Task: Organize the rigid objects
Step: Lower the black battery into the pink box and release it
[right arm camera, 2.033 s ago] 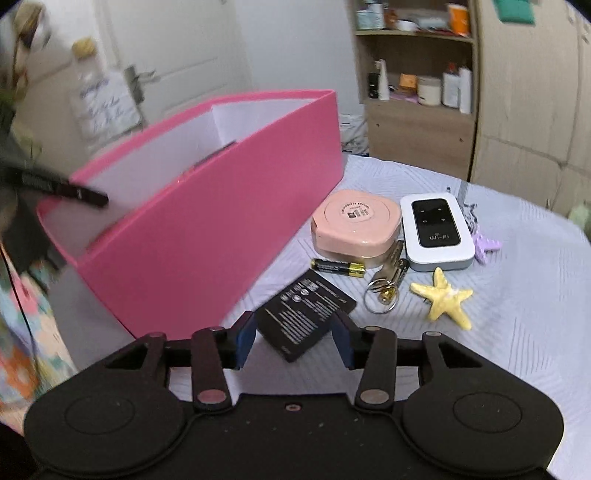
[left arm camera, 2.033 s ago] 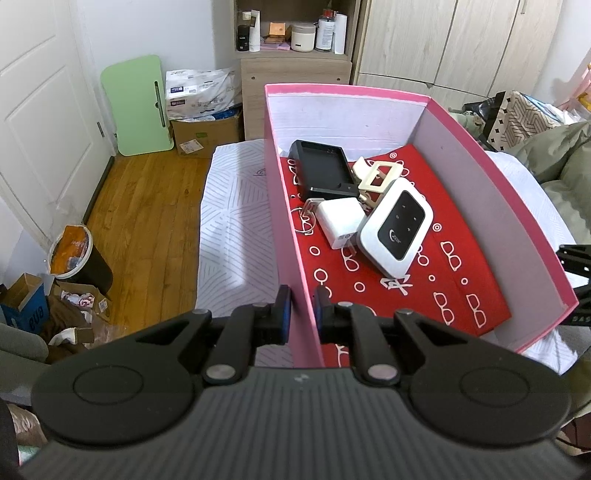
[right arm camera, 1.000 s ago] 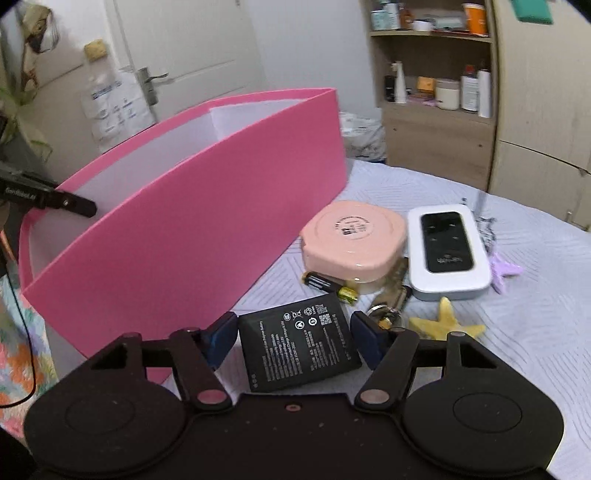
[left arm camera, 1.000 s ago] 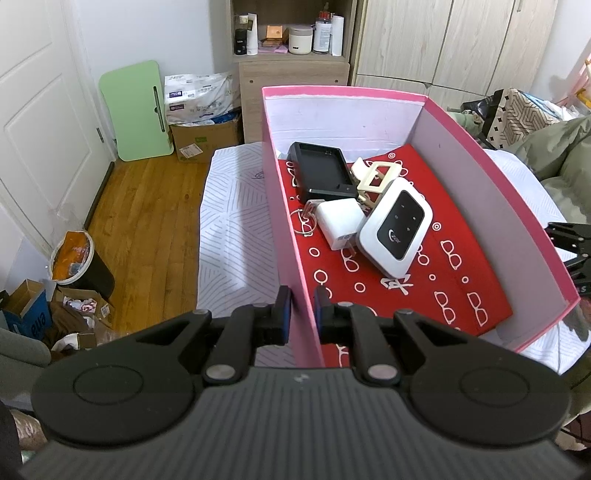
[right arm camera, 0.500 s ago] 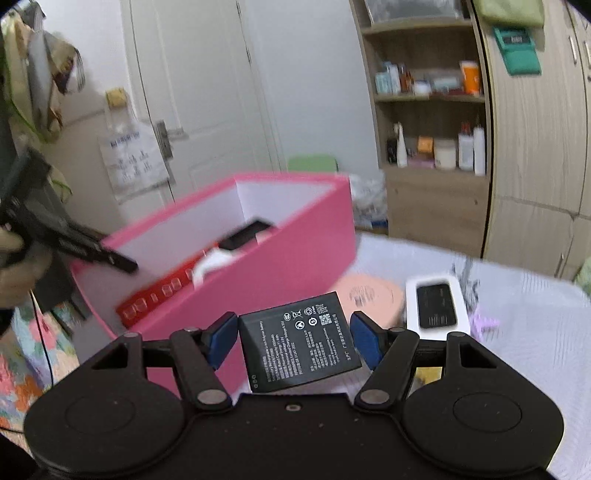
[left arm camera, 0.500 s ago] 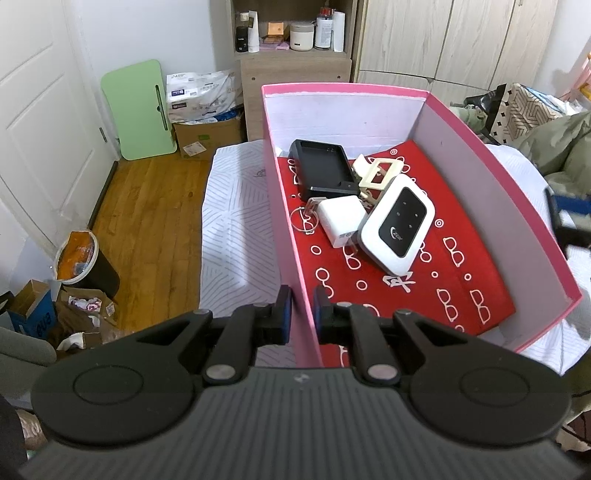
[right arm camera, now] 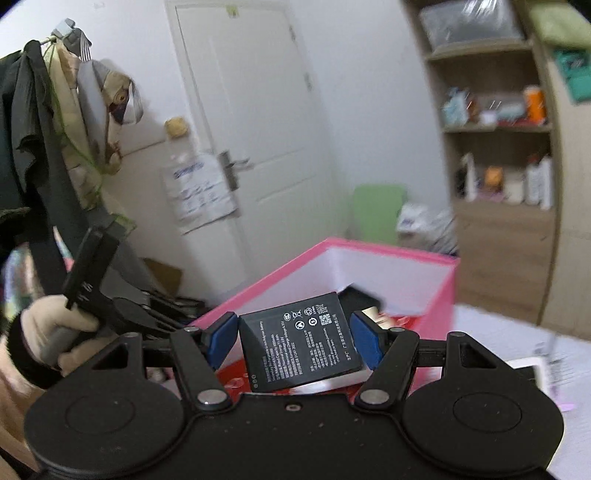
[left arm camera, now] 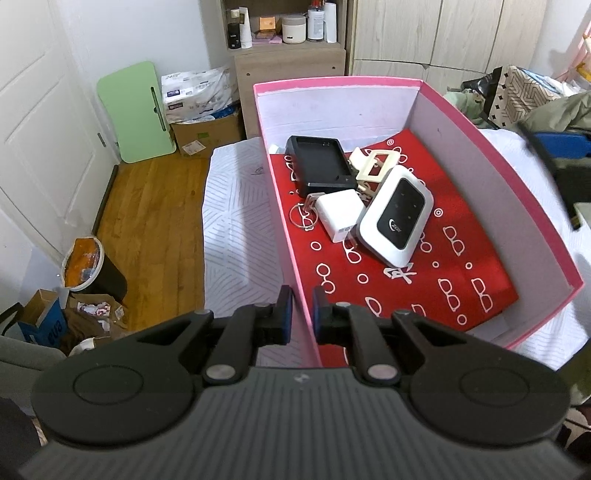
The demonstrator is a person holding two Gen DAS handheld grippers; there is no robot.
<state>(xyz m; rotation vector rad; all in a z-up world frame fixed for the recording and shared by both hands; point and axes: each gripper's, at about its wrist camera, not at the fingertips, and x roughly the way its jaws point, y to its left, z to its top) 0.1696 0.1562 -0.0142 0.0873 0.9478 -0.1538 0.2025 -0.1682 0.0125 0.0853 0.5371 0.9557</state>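
My left gripper [left arm camera: 302, 308] is shut on the near left wall of the pink box [left arm camera: 495, 173]. On its red lining lie a black charger tray [left arm camera: 320, 165], a white adapter [left arm camera: 338, 214], a white Wi-Fi router [left arm camera: 397, 219], a beige clip [left arm camera: 375, 164] and a key ring [left arm camera: 303, 218]. My right gripper [right arm camera: 297, 341] is shut on a flat black battery [right arm camera: 301, 345] and holds it above the box's rim [right arm camera: 280, 273]. It shows blurred at the right edge of the left wrist view [left arm camera: 557, 166].
The box stands on a white patterned cloth [left arm camera: 236, 229]. A second white router [right arm camera: 528, 369] lies on the cloth at the right. A door [right arm camera: 266, 122], a shelf unit [right arm camera: 506, 177] and wardrobe [left arm camera: 443, 33] stand behind. A bin [left arm camera: 92, 266] and cartons sit on the wooden floor.
My right gripper has lifted the battery off the cloth and carried it up over the pink box's rim. My left gripper has kept its hold on the box wall.
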